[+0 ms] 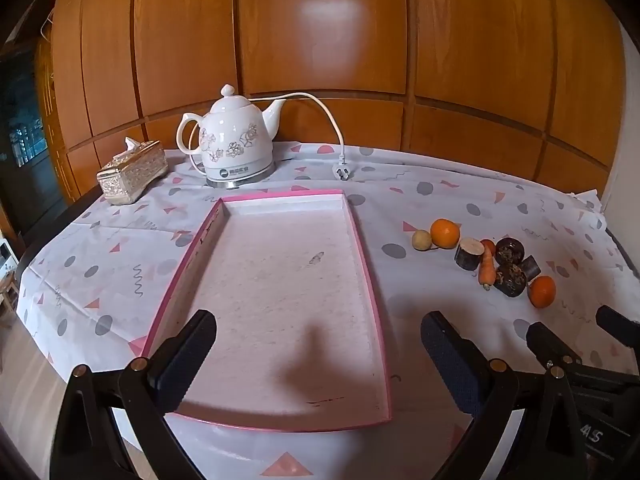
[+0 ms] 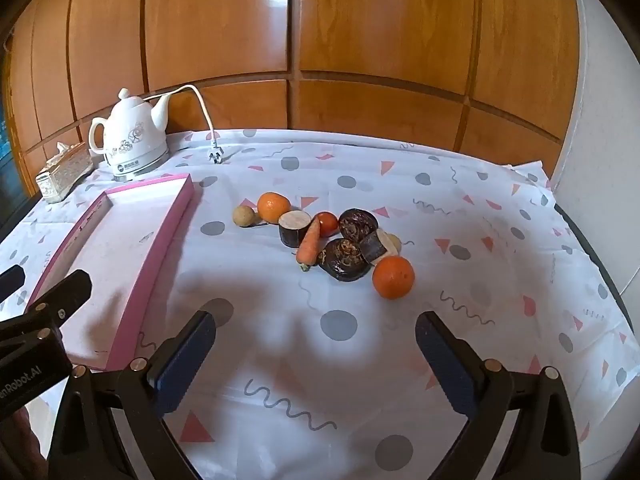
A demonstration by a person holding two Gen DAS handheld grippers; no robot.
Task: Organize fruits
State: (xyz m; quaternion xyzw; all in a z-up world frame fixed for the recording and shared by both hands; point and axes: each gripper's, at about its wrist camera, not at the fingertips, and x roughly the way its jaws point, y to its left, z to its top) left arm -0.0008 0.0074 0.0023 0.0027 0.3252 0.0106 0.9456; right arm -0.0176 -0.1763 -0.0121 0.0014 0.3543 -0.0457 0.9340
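From the left wrist view, my left tool [image 1: 318, 354] hangs over the shallow pink-rimmed rectangular tray [image 1: 370, 264], jaws spread wide with nothing between them. The tray is bare, so I judge no fruit has been sorted yet. The mixed pile sits on the patterned tabletop [image 1: 440, 196] to the tray's right, well apart from it, with the near round orange [image 1: 542, 291] at its front edge.

From the right wrist view, my right tool [image 2: 316, 354] is also wide open and empty, pointed at the pile. The near round orange [image 2: 393, 277] lies closest, just beside the dark wrinkled round piece [image 2: 345, 265]. I expect it to be light, firm and smooth-skinned, prone to rolling, so I would pinch it across its widest middle. The slim orange carrot [image 2: 310, 244] leans on the dark-skinned cut cylinder [image 2: 295, 228]; the far round orange [image 2: 273, 207] touches the small tan ball-shaped fruit [image 2: 244, 215].
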